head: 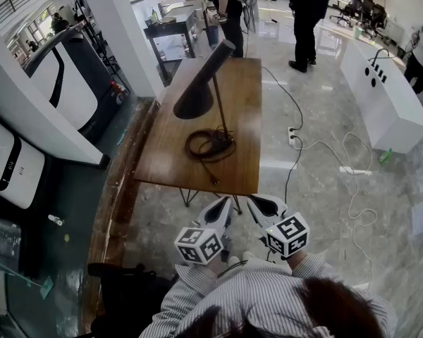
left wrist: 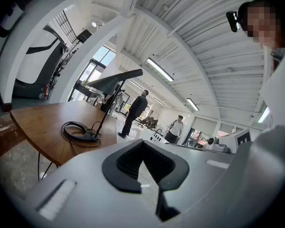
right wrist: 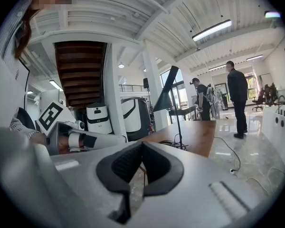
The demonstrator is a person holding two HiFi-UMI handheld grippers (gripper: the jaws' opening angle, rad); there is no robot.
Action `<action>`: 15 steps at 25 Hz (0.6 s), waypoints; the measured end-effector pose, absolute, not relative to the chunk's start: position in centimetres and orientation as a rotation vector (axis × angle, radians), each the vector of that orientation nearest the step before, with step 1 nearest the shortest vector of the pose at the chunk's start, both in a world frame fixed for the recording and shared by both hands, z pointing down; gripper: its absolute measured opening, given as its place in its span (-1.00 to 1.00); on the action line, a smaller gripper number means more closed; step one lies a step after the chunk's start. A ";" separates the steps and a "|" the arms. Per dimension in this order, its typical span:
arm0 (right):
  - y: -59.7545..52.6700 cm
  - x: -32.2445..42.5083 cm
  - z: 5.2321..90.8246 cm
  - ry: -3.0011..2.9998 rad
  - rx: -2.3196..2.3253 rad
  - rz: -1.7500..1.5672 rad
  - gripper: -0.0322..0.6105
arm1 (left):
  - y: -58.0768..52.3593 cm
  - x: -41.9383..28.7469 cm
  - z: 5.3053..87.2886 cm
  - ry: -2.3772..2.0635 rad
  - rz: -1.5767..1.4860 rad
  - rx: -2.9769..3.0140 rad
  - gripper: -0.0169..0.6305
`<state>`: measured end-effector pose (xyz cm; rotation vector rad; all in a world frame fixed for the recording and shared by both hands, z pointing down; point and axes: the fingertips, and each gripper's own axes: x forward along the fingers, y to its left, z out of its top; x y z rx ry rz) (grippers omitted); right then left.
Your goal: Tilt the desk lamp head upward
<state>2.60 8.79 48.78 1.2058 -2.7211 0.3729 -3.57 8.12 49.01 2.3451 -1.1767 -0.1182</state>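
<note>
- The left gripper (head: 222, 208) and right gripper (head: 263, 204) are hovering side by side, nearest the person, short of the table's near edge. Both claws are sitting closed on nothing (pads meeting at the tips in each gripper view).
- Beyond them, the wooden table (head: 162, 162) is carrying the lamp base (head: 223, 144), with the cord (head: 197, 146) coiling around it.
- Farther off, the lamp head (head: 199, 84) is drooping down and to the left from the stem top.
- Judgement: the task is sitting at the approach step, and the head looks untouched.
- The next move is calling for a reach across the table and one claw opening to take the shade. The other is probably steadying the base.
</note>
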 end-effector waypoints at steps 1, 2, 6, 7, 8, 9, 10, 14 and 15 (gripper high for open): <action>8.8 2.6 48.8 -2.721 1.205 0.372 -0.89 | 8.1 -3.5 49.0 -1.173 -0.122 2.342 -0.93; 8.8 2.6 48.8 -2.720 1.204 0.371 -0.89 | 8.1 -3.5 49.0 -1.168 -0.127 2.340 -0.93; 8.8 2.8 48.8 -2.719 1.216 0.376 -0.89 | 8.2 -3.3 49.2 -1.150 -0.129 2.340 -0.93; 8.7 2.8 48.8 -2.721 1.218 0.378 -0.89 | 8.2 -3.3 49.2 -1.151 -0.121 2.348 -0.93; 8.7 2.8 48.8 -2.726 1.218 0.381 -0.89 | 8.2 -3.2 49.1 -1.154 -0.113 2.357 -0.93; 8.8 2.8 48.7 -2.733 1.215 0.384 -0.89 | 8.2 -3.2 49.1 -1.156 -0.106 2.366 -0.93; 8.8 2.8 48.7 -2.740 1.211 0.388 -0.89 | 8.1 -3.1 49.0 -1.156 -0.103 2.371 -0.93; 9.0 2.8 48.8 -2.746 1.204 0.394 -0.89 | 8.1 -2.8 49.1 -1.143 -0.107 2.369 -0.93; 8.9 2.8 48.8 -2.743 1.208 0.394 -0.89 | 8.1 -2.8 49.1 -1.141 -0.106 2.370 -0.93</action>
